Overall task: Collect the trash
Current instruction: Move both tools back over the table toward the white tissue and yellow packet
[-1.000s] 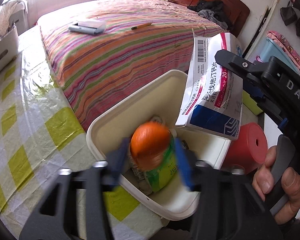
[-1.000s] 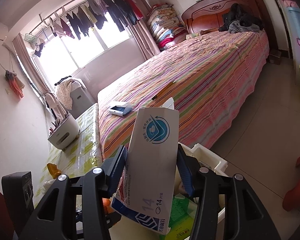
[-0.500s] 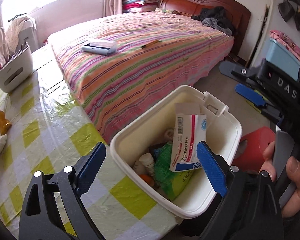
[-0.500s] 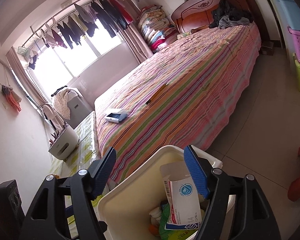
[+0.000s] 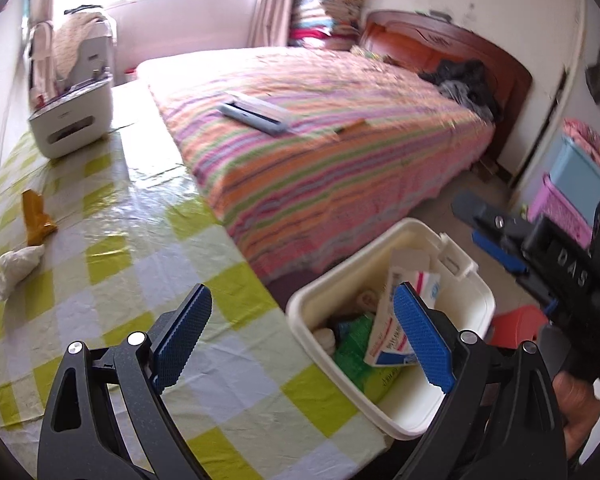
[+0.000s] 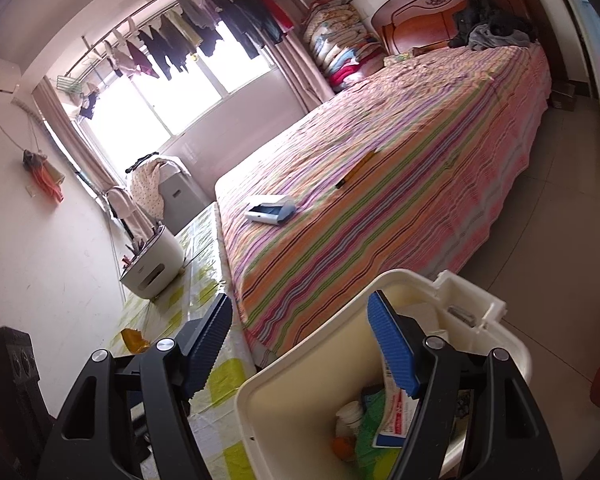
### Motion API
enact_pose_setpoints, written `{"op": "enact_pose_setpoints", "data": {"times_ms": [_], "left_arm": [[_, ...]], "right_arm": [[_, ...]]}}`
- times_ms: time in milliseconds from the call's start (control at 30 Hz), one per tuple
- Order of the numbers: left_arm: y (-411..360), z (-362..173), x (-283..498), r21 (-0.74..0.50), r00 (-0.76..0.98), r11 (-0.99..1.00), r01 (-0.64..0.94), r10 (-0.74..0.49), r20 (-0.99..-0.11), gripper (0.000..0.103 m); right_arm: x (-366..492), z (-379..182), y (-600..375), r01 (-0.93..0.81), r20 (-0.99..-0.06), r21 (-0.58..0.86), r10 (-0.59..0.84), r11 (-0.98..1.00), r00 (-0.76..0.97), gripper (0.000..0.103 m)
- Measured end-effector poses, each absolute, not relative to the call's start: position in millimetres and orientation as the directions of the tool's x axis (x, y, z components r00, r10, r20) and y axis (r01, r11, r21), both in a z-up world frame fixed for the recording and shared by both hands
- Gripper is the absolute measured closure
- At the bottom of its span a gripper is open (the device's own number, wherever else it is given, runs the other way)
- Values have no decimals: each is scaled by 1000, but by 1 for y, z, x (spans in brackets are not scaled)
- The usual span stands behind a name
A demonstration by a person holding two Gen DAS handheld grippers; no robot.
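Left tongs: the left tongs (image 5: 300,336) stand wide apart with nothing between the pads, hanging over the edge of the tabletop (image 5: 112,248) just beside the bin.
Right tongs: the right tongs (image 6: 300,344) are spread fairly wide and hold nothing; the right pad hangs over the bin's mouth, the left pad over the tabletop's edge. They also show from the side in the left view, out past the bin.
Bin: a white bin (image 5: 472,312) stands beside the tabletop's corner, between it and the striped bed (image 5: 320,152). It holds a medicine box (image 5: 388,344), a green packet (image 5: 352,352), a small white bottle (image 6: 350,414) and something orange (image 6: 340,446).
Trash left out: a crumpled white tissue (image 5: 16,266) and an orange-brown wrapper (image 5: 36,216) lie near each other on the tabletop, well apart from the bin.
Step in hand: by my reading both drops are done, and the tongs are free for the next piece.
Next move: probably the left tongs should go across the tabletop to the tissue or wrapper, come low and close on it gently, since both look soft and flat.
Bed: a flat case (image 5: 256,114) and a pencil (image 5: 350,126) lie there; whether they count as trash I cannot tell.
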State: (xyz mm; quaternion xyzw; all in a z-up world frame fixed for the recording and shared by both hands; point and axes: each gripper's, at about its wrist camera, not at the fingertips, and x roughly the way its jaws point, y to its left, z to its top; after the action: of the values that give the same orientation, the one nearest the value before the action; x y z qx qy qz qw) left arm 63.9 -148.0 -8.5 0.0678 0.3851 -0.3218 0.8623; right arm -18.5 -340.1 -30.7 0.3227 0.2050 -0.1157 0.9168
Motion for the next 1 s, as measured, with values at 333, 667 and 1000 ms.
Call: {"op": "enact_pose_setpoints", "data": {"times_ms": [333,667,1000], "left_arm": [[-108,1,90,-81,564,840,537,-428,-706,12],[-50,0,122,-78,614,897,436,-360,-703,12],[36,-15,182,-108,653,964,242,-244,-717,12]], "right_arm": [[-1,-27,-306,294,-452,544,-21,786,892,35],[23,-28,-269,243,-465,522,34,817,884,35],[48,-40,-233,197,-505,505,102,841,857,35]]}}
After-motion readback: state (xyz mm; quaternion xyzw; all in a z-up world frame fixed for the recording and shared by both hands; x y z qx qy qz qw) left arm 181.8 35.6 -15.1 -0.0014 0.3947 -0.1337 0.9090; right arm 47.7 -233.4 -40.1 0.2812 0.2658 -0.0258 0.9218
